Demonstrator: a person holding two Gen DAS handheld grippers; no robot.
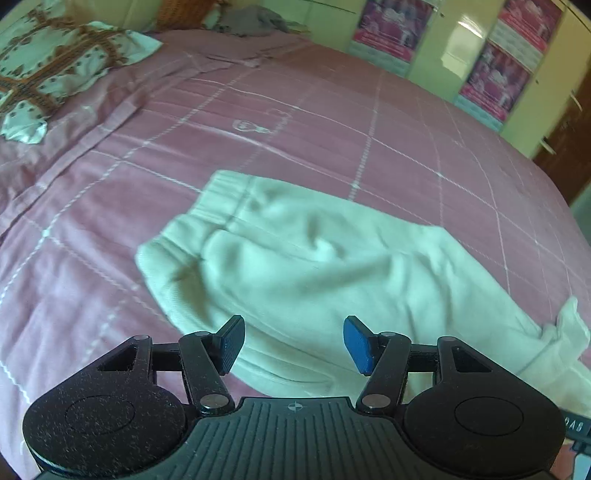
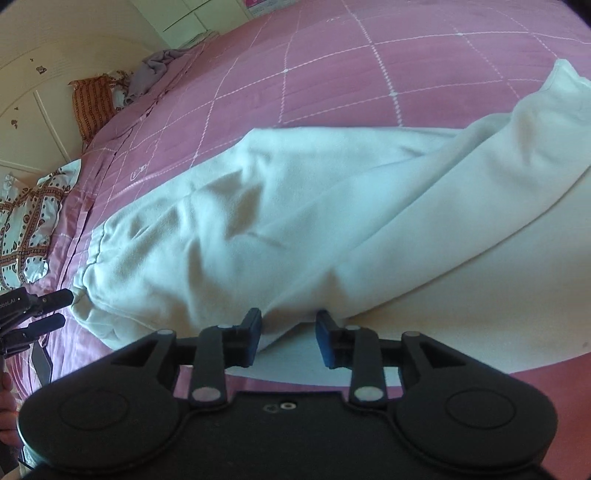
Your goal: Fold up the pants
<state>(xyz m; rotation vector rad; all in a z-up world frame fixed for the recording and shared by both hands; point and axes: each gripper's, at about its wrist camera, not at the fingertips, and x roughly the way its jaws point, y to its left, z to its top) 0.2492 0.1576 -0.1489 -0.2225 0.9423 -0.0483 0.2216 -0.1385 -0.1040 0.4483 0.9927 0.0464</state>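
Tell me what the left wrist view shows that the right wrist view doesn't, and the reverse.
Left wrist only: the posters on the wardrobe, and the left gripper open above the pants. Right wrist only: the right gripper open at the pants' near edge, with the left gripper at frame left. Both: the white pants, the pink bedspread, the patterned pillow.

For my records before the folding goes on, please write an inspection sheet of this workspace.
Surface: pink bedspread with white grid lines, lightly creased.
Job's things: white pants lie on the bed, waistband toward the pillows, wrinkled, legs partly overlapped.
Clutter: patterned pillow, orange cushion, grey cloth at the head of the bed.
Grippers: left claw open, above the pants' near edge; right claw open, at the pants' edge.
Cables: nothing seen.
Surroundings: cream wardrobe with pink posters.
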